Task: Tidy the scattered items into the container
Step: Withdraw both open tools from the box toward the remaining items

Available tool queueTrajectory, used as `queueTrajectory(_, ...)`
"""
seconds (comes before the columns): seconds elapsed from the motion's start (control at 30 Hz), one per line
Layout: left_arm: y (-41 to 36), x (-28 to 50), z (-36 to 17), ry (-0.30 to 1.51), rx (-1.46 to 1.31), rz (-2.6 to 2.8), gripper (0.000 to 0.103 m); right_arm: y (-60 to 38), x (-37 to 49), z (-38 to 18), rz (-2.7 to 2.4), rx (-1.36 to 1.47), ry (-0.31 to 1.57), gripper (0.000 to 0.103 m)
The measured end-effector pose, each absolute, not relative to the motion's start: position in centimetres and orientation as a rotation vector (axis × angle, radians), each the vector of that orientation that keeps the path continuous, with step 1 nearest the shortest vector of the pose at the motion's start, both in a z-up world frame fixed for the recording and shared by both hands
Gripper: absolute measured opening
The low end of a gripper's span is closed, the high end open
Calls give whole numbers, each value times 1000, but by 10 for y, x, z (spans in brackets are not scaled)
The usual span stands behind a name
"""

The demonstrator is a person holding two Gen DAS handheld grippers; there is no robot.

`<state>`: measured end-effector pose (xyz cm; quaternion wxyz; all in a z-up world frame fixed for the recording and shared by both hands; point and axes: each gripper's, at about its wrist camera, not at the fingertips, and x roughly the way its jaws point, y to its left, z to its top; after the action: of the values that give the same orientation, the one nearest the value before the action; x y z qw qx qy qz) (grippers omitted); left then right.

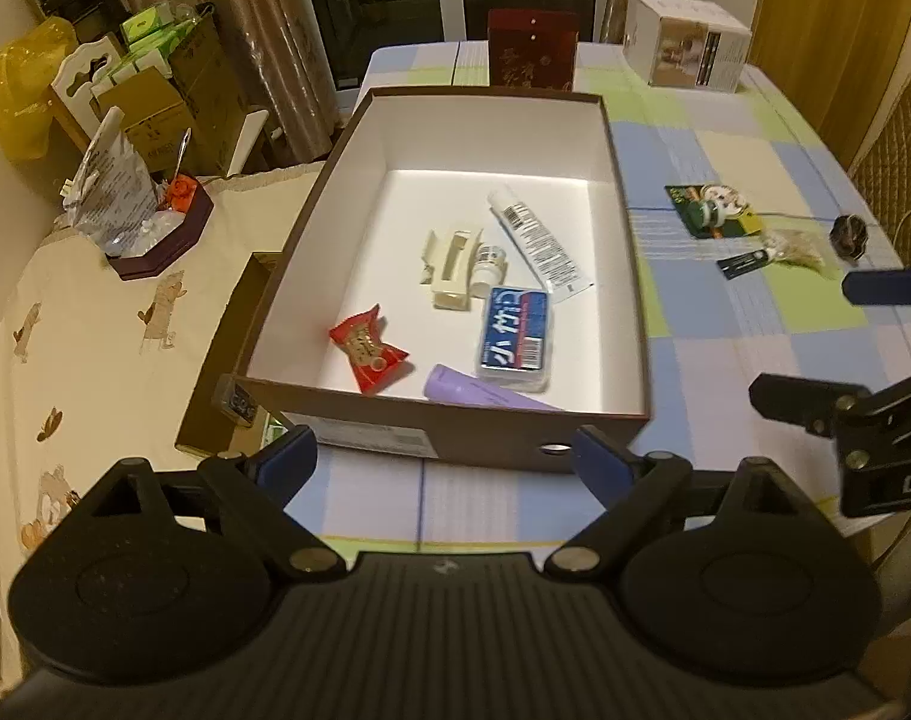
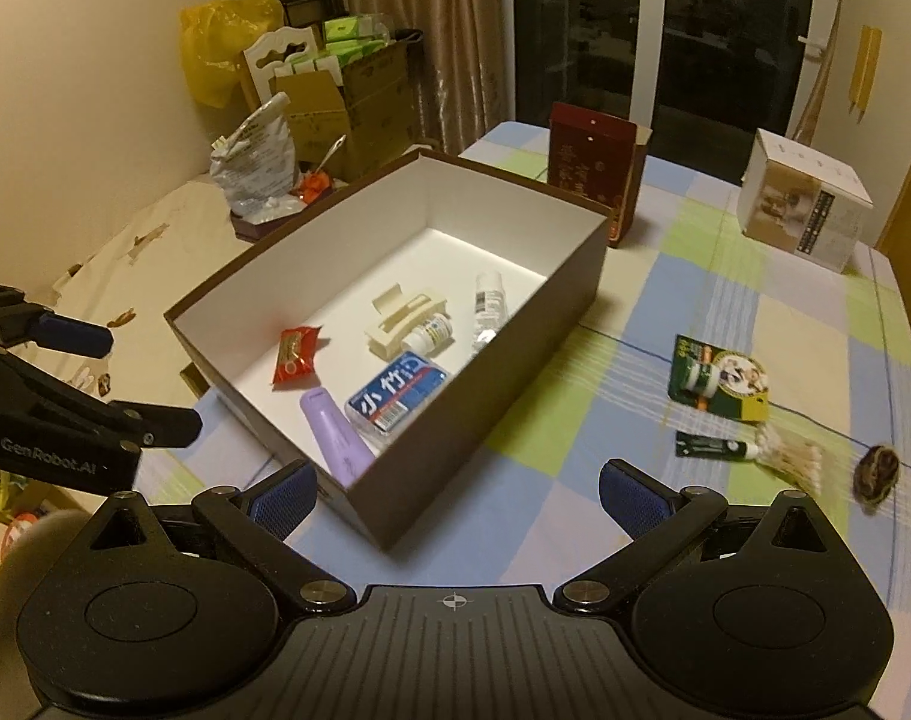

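Note:
A brown box (image 1: 347,180) (image 2: 503,372) with a white inside holds a red snack packet (image 1: 368,351), a cream hair clip (image 1: 452,267), a white tube (image 1: 539,243), a blue case (image 1: 515,336) and a purple tube (image 1: 479,393). Right of it on the checked cloth lie a green card pack (image 2: 719,378), a small black tube (image 2: 716,449), a bag of cotton swabs (image 2: 794,459) and a dark round thing (image 2: 875,471). My left gripper (image 1: 443,456) (image 2: 125,375) hangs open at the box's near end. My right gripper (image 2: 458,498) (image 1: 839,345) is open over the cloth by the box's near corner. Both are empty.
A dark red box (image 2: 593,162) stands behind the brown box, and a white carton (image 2: 806,204) sits at the far right of the table. A cream-clothed surface (image 1: 95,324) on the left carries a dark tray (image 1: 173,234) of bags. A chair back (image 1: 893,150) borders the right edge.

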<state>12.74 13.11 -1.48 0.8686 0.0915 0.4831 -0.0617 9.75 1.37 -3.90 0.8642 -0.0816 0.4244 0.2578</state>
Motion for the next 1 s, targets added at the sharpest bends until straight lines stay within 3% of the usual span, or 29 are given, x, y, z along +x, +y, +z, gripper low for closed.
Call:
queueTrajectory(0.3, 114, 102, -10, 991, 138, -104, 95, -19, 83, -39, 510, -153, 907, 103)
queueTrajectory(1.0, 49, 88, -16, 990, 152, -166, 95, -84, 72, -46, 391, -93, 932, 103)
